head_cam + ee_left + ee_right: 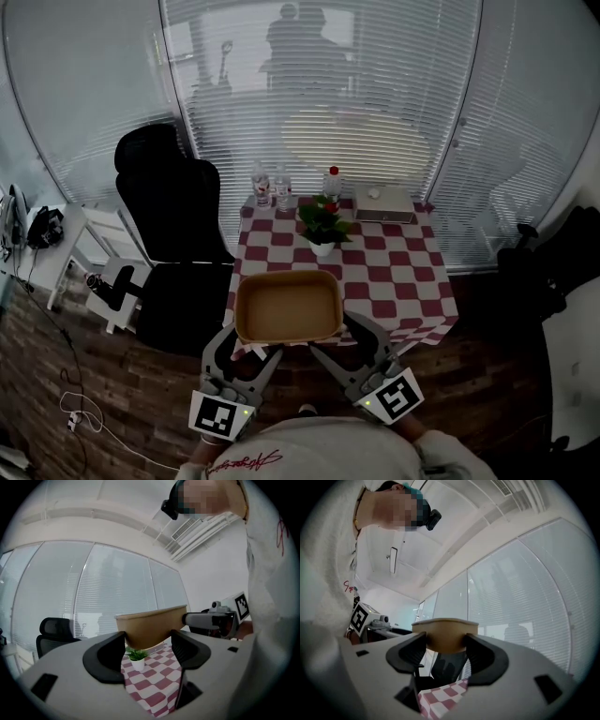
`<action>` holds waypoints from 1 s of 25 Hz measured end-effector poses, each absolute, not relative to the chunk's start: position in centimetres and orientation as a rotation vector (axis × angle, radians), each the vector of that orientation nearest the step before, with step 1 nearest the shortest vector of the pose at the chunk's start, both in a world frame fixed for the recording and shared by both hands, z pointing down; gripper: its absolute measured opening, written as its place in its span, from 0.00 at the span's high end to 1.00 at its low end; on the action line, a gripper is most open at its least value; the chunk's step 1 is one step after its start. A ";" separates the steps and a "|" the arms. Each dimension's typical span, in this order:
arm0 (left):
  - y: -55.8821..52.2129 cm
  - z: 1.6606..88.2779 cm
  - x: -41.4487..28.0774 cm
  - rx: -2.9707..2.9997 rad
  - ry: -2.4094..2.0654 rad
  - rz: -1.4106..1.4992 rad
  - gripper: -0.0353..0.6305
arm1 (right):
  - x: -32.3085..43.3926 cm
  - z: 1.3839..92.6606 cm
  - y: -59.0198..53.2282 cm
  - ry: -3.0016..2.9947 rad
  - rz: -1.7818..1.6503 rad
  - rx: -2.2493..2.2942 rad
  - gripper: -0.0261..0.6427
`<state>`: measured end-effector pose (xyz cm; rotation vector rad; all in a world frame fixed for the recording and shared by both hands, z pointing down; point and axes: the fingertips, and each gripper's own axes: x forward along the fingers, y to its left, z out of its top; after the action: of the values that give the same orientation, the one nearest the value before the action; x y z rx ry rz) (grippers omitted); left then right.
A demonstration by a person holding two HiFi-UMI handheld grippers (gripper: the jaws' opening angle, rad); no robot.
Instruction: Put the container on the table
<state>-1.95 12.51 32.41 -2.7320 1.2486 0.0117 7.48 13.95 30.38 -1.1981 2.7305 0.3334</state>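
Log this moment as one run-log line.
container: empty, held above near end of table | left gripper: jaws shut on container | right gripper: jaws shut on container | placed: not yet

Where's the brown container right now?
Head view, low centre: the container is held between the left gripper and right gripper over the near edge of the checkered table, short of the potted plant.
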 end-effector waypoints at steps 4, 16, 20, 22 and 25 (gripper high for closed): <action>11.4 32.6 -0.8 -2.729 1.265 0.018 0.49 | 8.6 30.4 12.8 2.735 0.346 -1.181 0.57; 9.5 32.9 -0.4 -2.710 1.283 -0.013 0.48 | 9.1 30.9 10.7 2.731 0.325 -1.164 0.57; 9.2 32.8 -0.2 -2.708 1.265 -0.009 0.48 | 9.3 30.7 10.5 2.730 0.332 -1.183 0.57; 9.0 32.7 0.1 -2.711 1.264 0.006 0.48 | 9.5 30.7 10.3 2.728 0.331 -1.183 0.57; 8.7 32.7 0.3 -2.712 1.272 0.011 0.48 | 9.8 30.7 9.9 2.724 0.309 -1.168 0.57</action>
<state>0.29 8.68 32.69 -2.7116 1.2720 0.0111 9.79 9.89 30.74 -1.1683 2.7239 0.3088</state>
